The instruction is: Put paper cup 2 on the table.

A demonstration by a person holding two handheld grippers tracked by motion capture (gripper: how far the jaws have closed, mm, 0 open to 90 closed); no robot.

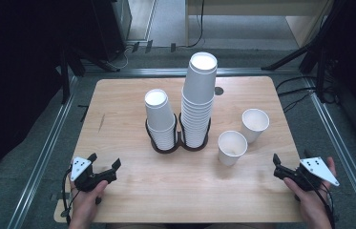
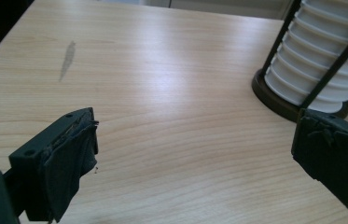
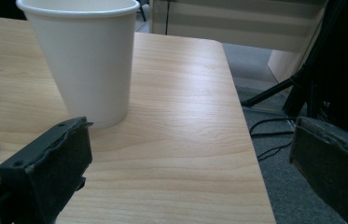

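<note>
The right gripper [image 1: 280,168] is held wide and empty at the worktop's [image 1: 128,200] near right corner; the left gripper [image 1: 104,165] is likewise wide and empty, near left. Two loose cups, the near cup [image 1: 232,148] and far cup [image 1: 254,125], are left standing apart from the racked stacks [image 1: 198,105], so no stacking is judged begun. A grey mark [image 2: 67,59] on the wood is shown plainly in the left gripper view, and only faintly from above.

No readable text, labels, brand names, numbers or signs appear on anything in any of the views.
</note>
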